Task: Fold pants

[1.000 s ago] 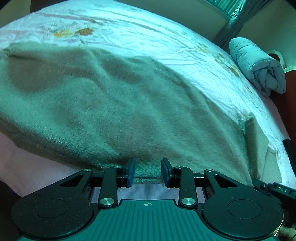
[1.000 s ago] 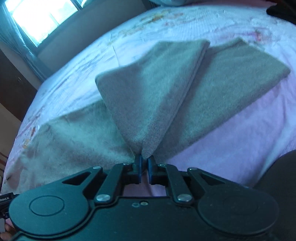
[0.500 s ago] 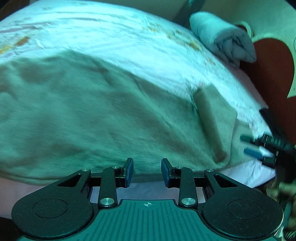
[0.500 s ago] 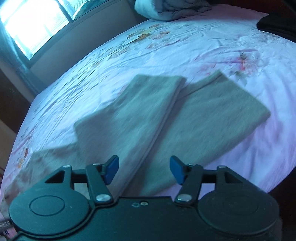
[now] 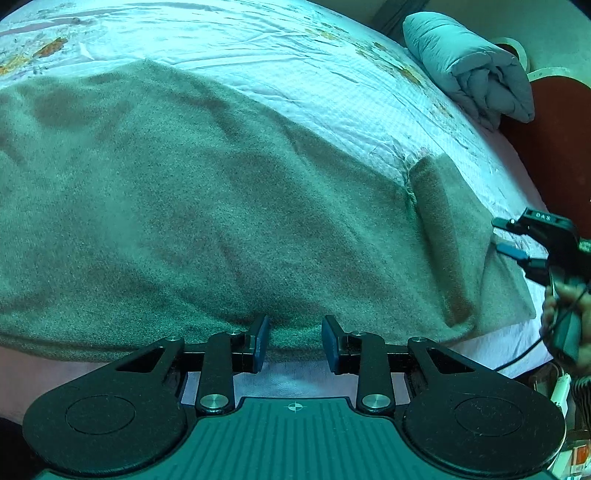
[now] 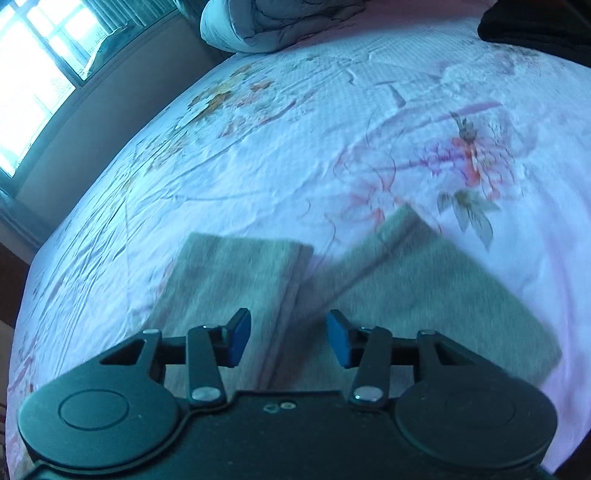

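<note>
The grey fleece pants (image 5: 207,221) lie flat on the bed, filling the left wrist view, with a folded-over leg end (image 5: 443,236) at the right. My left gripper (image 5: 294,339) is open and empty at the near edge of the fabric. In the right wrist view the pants show as two leg ends (image 6: 236,273) lying side by side in a V. My right gripper (image 6: 289,338) is open and empty just above them. It also shows in the left wrist view (image 5: 517,240) at the right edge.
The pants lie on a white floral bedsheet (image 6: 332,122). A rolled grey quilt (image 5: 469,70) sits at the bed's far end. A dark garment (image 6: 539,26) lies at the far right corner. A window (image 6: 33,66) is at the left.
My right gripper has opened, let go of the leg it held up, and lifted away. The leg now lies flat on the bed. My left gripper stays open at the pants' edge.
</note>
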`<state>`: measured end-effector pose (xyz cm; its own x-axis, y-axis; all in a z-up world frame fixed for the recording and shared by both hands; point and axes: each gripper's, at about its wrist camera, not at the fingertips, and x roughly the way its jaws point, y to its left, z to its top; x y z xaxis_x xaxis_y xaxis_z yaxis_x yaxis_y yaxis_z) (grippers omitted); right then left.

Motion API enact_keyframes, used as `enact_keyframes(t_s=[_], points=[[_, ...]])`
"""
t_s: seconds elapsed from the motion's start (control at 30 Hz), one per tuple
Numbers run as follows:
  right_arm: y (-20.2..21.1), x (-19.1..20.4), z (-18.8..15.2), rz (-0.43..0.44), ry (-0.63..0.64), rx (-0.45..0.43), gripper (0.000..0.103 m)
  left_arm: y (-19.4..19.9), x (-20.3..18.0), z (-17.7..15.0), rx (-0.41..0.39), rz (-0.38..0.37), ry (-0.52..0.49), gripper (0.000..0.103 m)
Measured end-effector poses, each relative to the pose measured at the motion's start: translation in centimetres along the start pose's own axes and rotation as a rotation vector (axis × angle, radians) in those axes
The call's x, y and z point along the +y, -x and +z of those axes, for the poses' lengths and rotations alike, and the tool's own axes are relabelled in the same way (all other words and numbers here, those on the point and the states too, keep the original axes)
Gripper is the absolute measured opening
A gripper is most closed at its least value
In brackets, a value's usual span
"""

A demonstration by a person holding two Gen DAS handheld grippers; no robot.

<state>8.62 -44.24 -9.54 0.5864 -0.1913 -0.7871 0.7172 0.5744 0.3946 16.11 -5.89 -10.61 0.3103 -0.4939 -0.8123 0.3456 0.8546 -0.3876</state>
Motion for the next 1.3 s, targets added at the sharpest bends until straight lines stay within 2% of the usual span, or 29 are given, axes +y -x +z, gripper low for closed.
enact_keyframes(t_s=[0.1,0.2,0.3,0.43,0.5,0.67,0.8,1.07,1.2,1.3], points=[[-0.8,0.3,1.1,-0.024,0.034,-0.026,0.037,-0.3,0.0,0.2,0.003,-0.001,0.007,0.032],[-1.9,0.2,1.8,-0.023,0.048,-0.006,0.032,-0.3,0.0,0.2,0.004,0.001,0.006,0.032],[-2.7,0.4,1.7,0.004,0.049,0.038,0.017,-0.4,0.0,0.3,0.004,0.002,0.012,0.032],[-2.5,0.5,1.8,0.045,0.048,0.040,0.007,-0.6,0.0,0.3,0.003,0.003,0.006,0.032],[-1.8,0.1,1.8,0.060,0.035,0.024,0.006,-0.6,0.0,0.3,0.004,0.001,0.007,0.032],[3.0,0.4,0.4,0.044,0.080,-0.094,0.005,-0.5,0.1,0.4,0.002,-0.001,0.008,0.032],[6.7,-1.0,-1.5,0.009,0.081,-0.157,0.005,0.1,-1.4,0.1,-0.037,0.007,-0.067,0.032],[9.6,-7.0,-4.0,-0.098,-0.046,-0.198,0.005,-0.6,-4.4,0.1,-0.011,-0.054,-0.139,0.032],[9.7,-7.8,-4.7,-0.113,-0.050,-0.183,0.005,-0.8,-5.8,0.4,-0.008,-0.083,-0.161,0.032],[8.3,-8.8,-5.0,-0.136,-0.078,-0.138,0.005,-0.9,-7.0,0.3,-0.001,-0.096,-0.200,0.032]])
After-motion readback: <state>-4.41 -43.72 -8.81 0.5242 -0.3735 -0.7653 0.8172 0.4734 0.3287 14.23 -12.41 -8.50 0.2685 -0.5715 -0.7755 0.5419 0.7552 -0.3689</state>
